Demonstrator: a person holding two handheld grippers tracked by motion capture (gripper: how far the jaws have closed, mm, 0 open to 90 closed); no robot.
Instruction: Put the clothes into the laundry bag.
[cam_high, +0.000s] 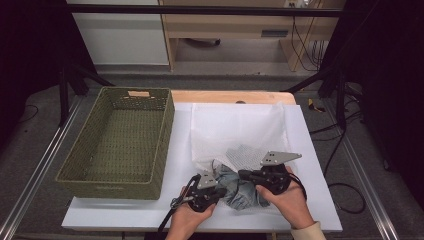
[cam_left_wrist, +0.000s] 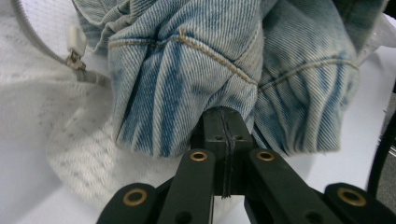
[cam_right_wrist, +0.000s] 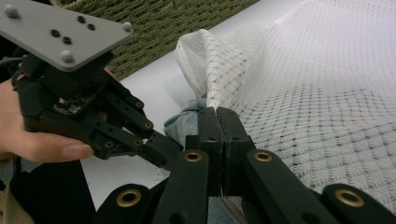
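A lab-style recording setup — a white board (cam_high: 150, 210) laid over a wooden table (cam_high: 225, 96), fenced by black frame bars (cam_high: 200, 9) and metal rails (cam_high: 45, 165). Beyond the grippers (cam_high: 239, 186) — loose cables (cam_high: 305, 50), grey floor and plain wooden furniture (cam_high: 225, 30).

Hidden and cut-off parts

From my high view, the jeans (cam_high: 242, 192) sit partly under the mesh bag (cam_high: 235, 132). My left gripper (cam_left_wrist: 225, 122) buries its tips in denim folds; whether cloth sits between them, I cannot tell.
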